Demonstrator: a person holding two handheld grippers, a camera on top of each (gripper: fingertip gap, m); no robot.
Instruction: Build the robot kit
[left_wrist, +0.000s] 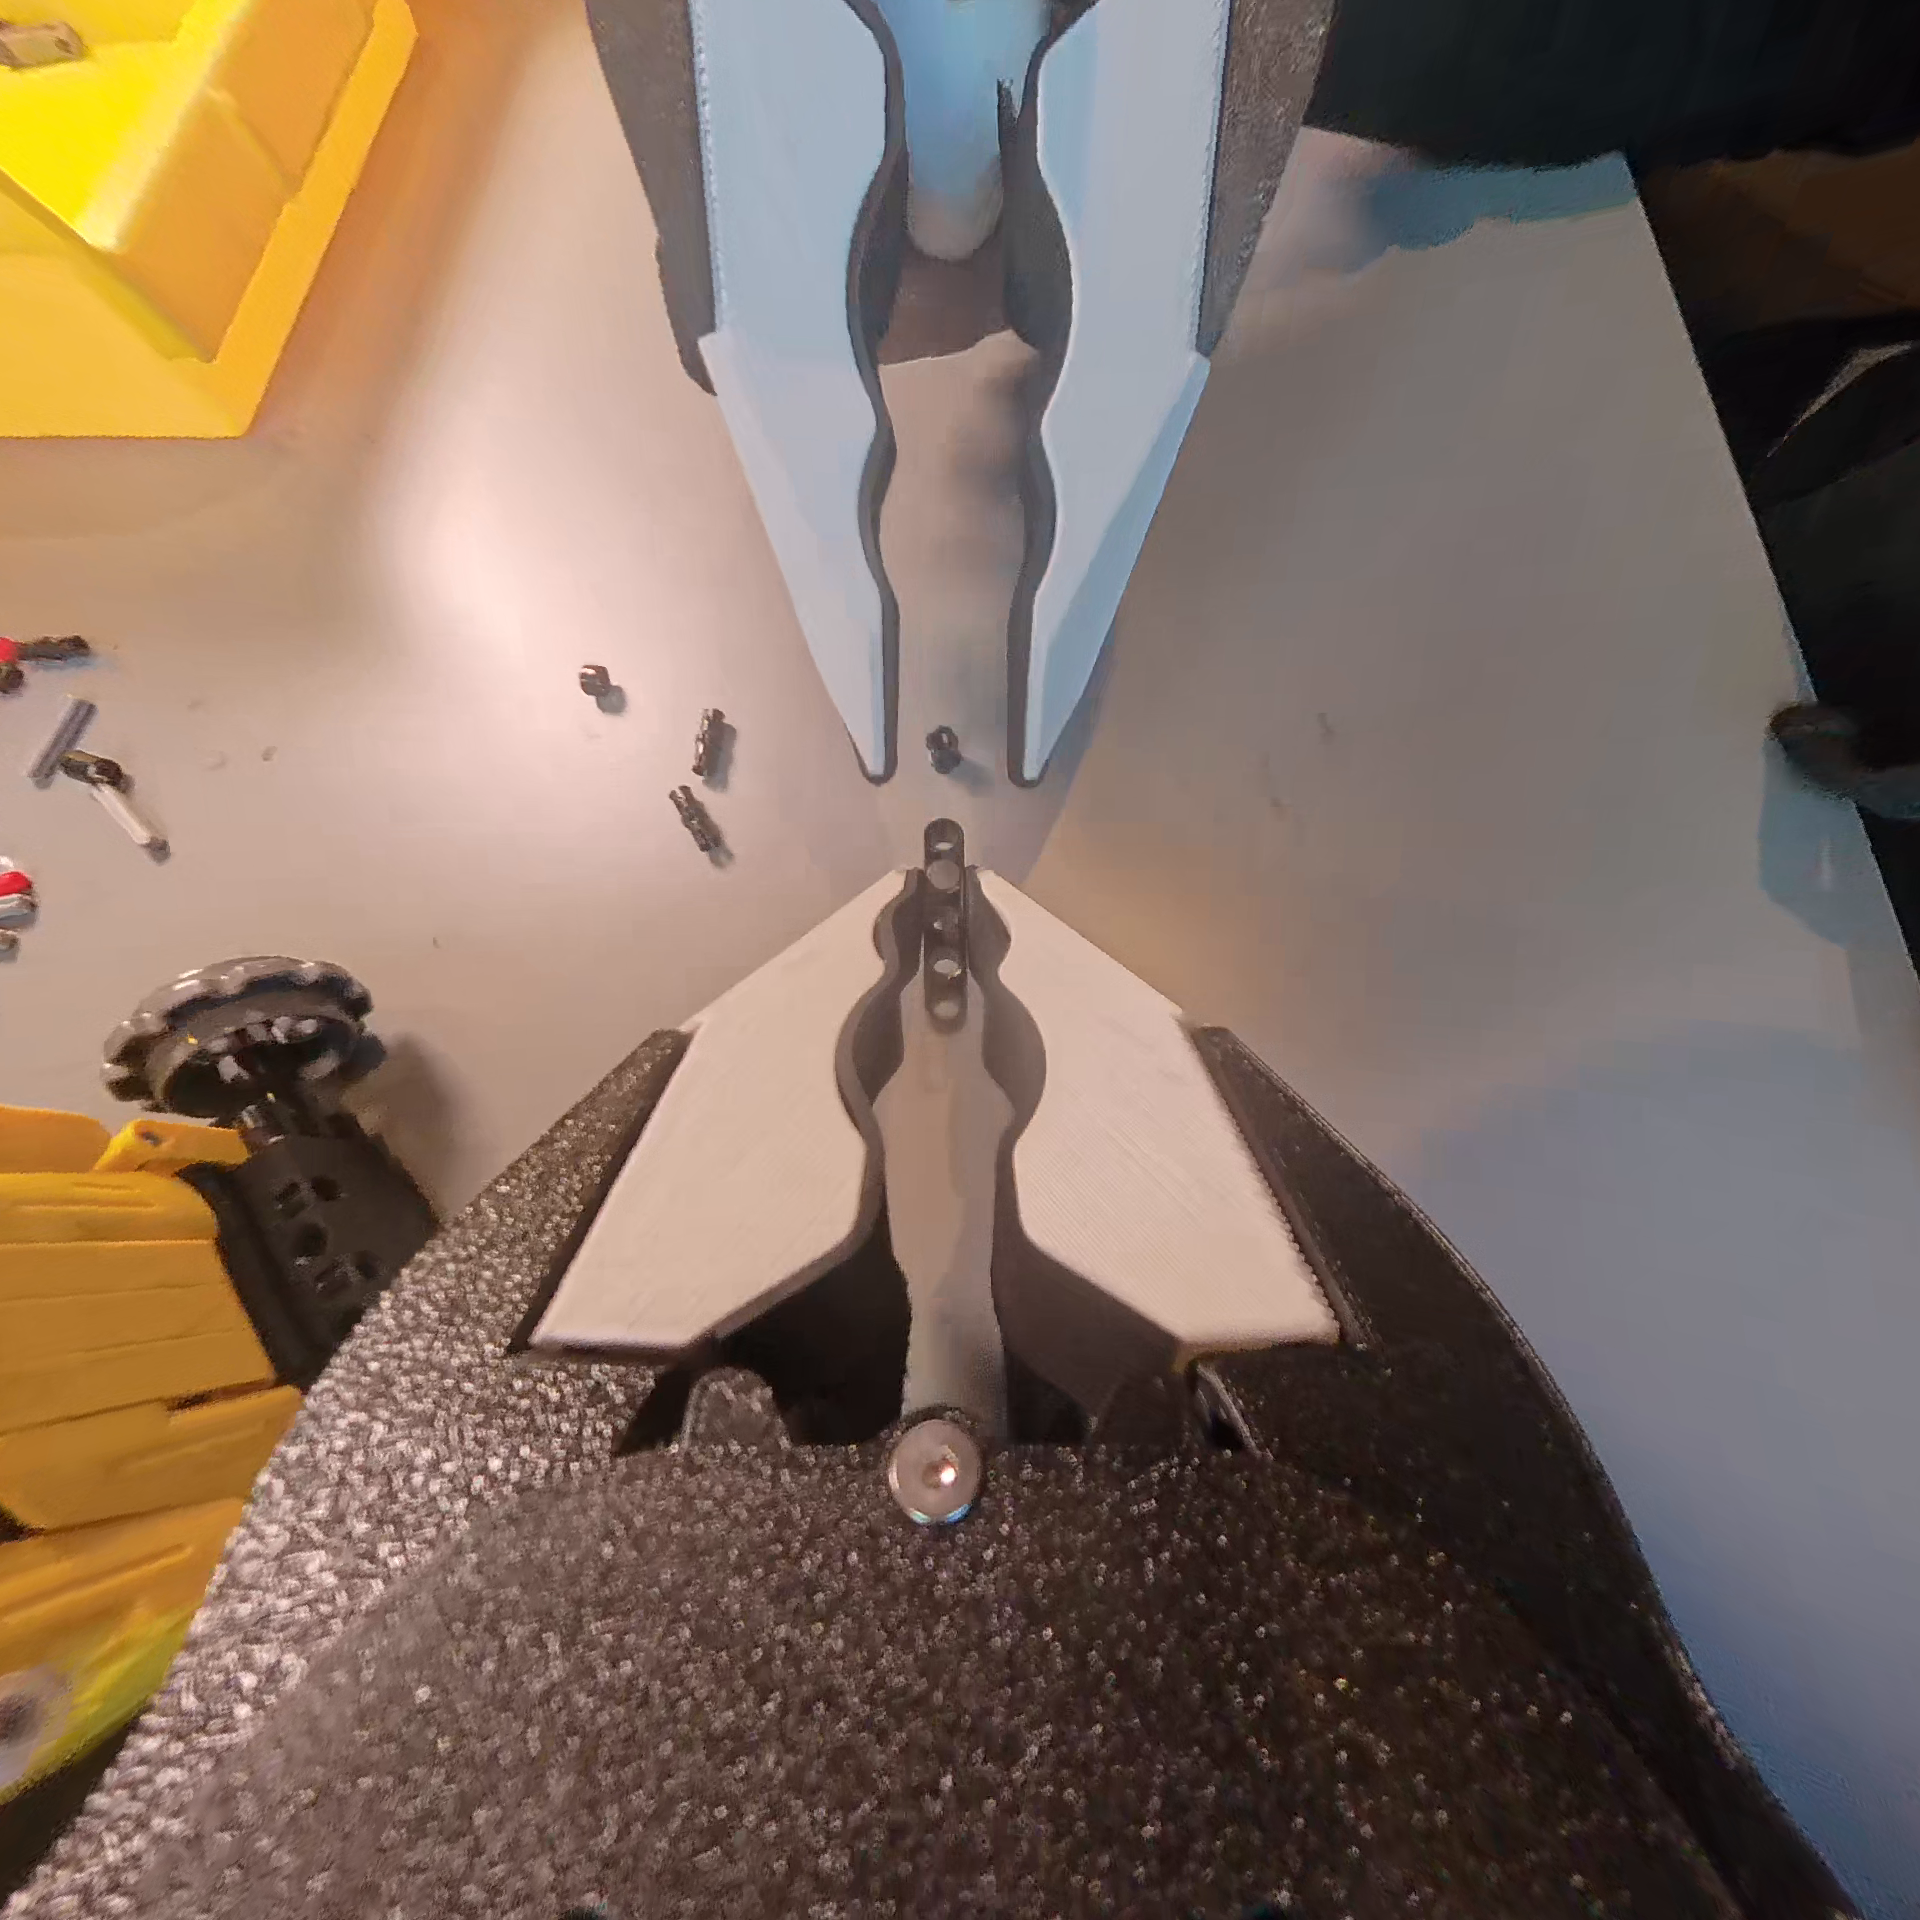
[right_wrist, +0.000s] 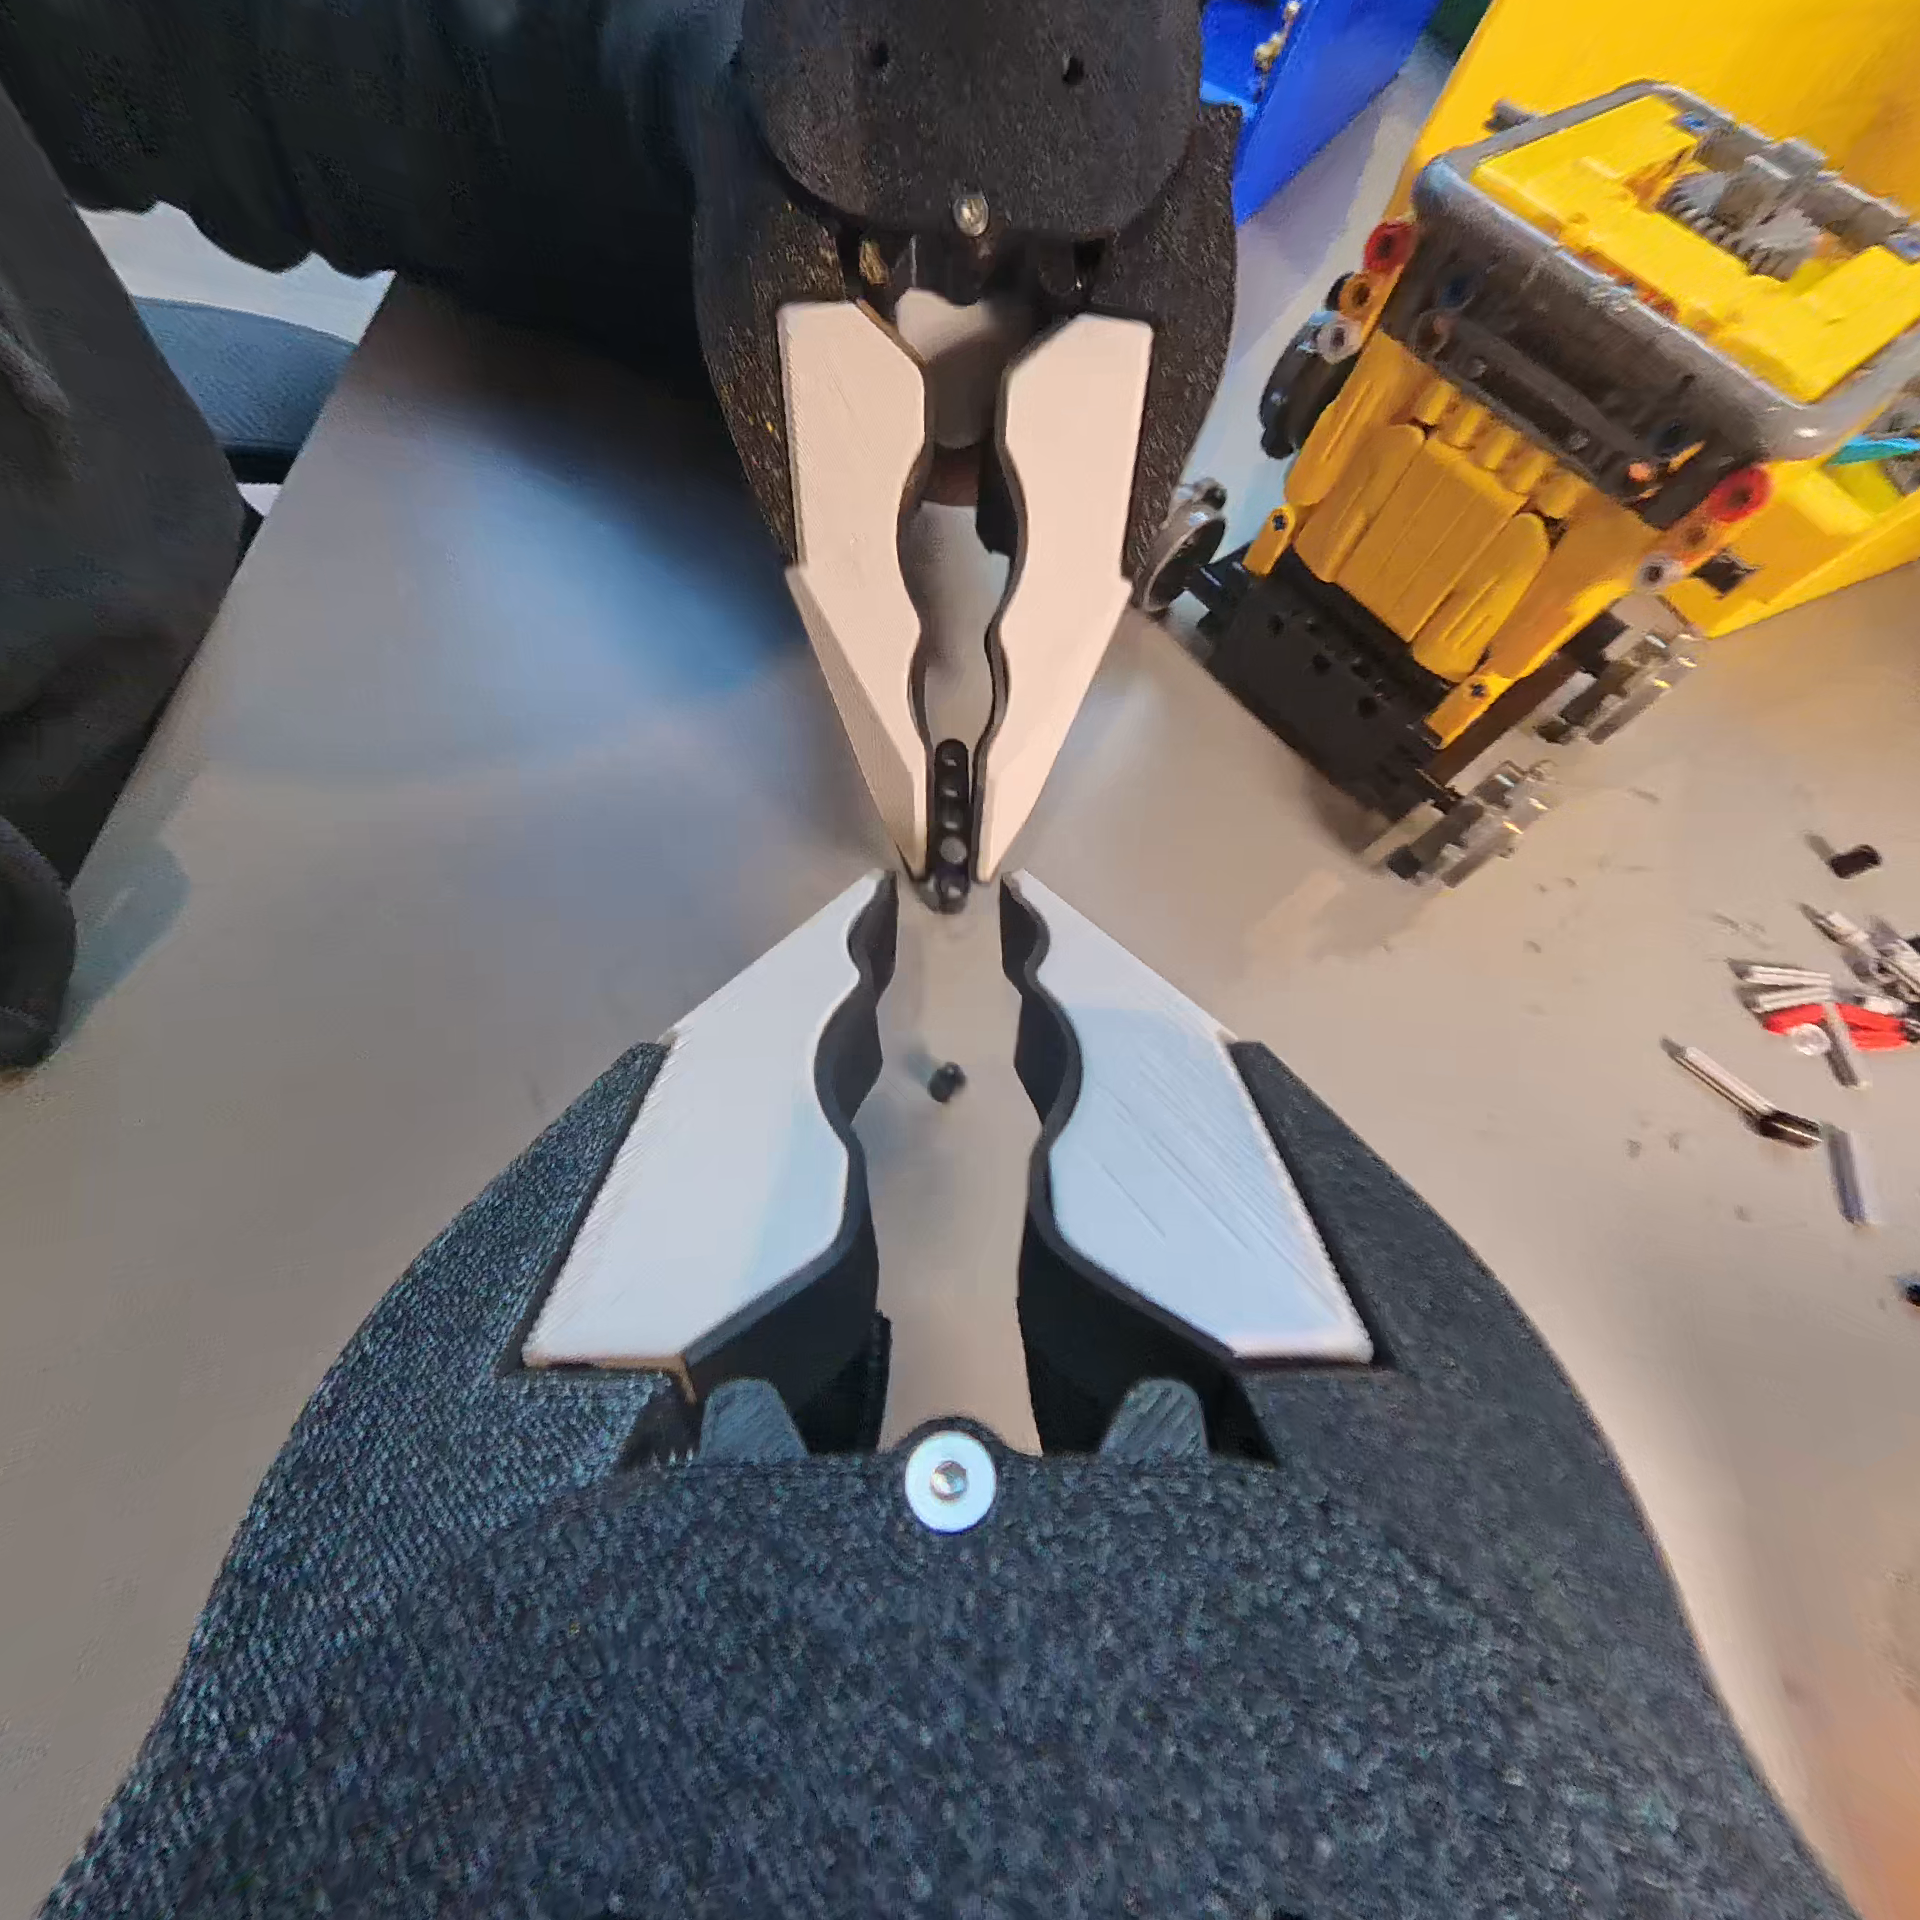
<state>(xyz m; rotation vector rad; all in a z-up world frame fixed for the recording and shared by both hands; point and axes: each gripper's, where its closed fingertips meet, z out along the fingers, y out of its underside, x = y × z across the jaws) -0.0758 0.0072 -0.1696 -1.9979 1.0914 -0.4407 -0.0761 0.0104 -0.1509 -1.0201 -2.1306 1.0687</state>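
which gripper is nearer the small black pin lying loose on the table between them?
Right. The small black pin lies between the open right gripper's fingers. The left gripper, shut on the black holed beam, sits just short of it.

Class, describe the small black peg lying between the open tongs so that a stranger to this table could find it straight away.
Start at the grey table, where two tongs meet tip to tip. The left tongs are shut on a black beam with holes; the right tongs stand open. The small black peg lies alone between the open fingers, unlike the loose pegs off to the side.
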